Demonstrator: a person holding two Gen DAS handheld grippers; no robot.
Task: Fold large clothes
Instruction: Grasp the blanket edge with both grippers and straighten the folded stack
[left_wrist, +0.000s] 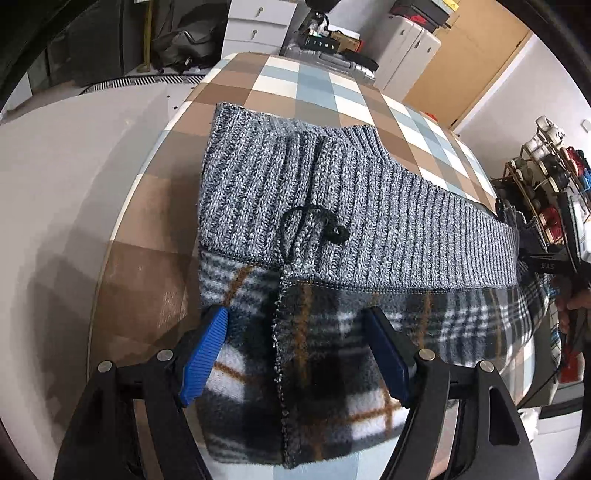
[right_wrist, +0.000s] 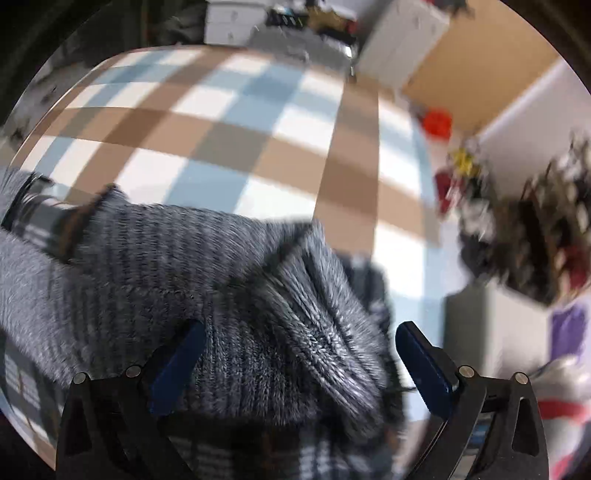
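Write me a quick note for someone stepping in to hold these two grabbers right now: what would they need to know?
Left gripper: jaws wide, plaid fleece between them, pads not visibly pressing.
Right gripper: jaws wide over the grey knit band; blurred, grip unclear.
The garment, grey ribbed knit with plaid lining and a black drawstring, lies partly folded on the checked tablecloth.
Done: one fold, apparently.
Left: finish folding and flatten.

Both wrist views look steeply down, close over the garment (left_wrist: 332, 206).
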